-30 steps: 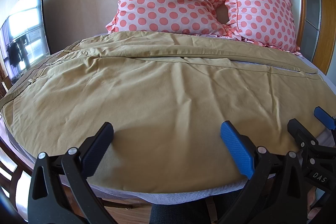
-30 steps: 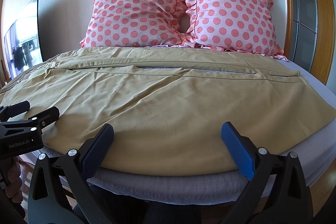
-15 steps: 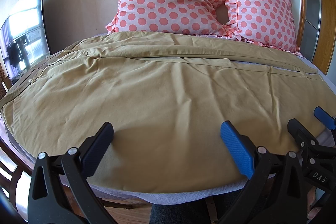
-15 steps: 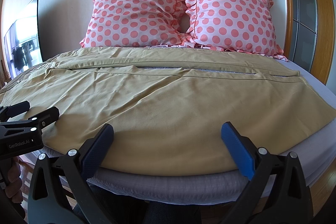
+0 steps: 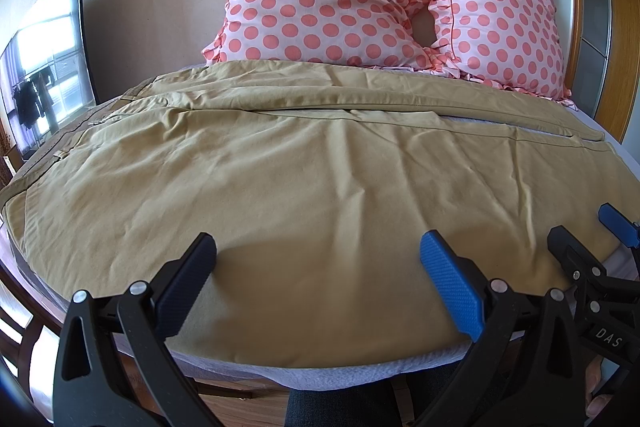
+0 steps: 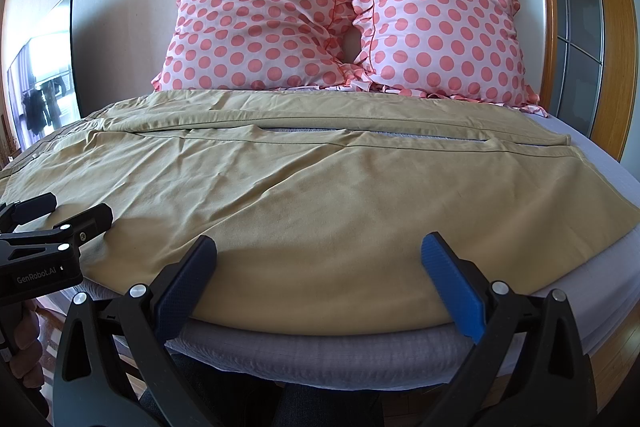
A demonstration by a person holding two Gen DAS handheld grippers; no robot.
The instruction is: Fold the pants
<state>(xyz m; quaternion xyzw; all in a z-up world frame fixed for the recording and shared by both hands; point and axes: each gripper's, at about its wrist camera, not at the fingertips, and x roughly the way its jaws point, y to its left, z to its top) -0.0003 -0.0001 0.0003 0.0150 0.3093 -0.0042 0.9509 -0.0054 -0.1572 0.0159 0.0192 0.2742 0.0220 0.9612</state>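
Pants: lying flat and unmoved since a second ago; you are holding both grippers wide open, folding not begun.

Cut off at the left edge of the left wrist view: the waistband end of the khaki pants, left of the left gripper. Hidden beneath the cloth: most of the bed. Cropped at the right edge there, the right gripper; only two fingertips and part of the body visible. Too small to read: the reflection in the dark screen, far left of both tools.
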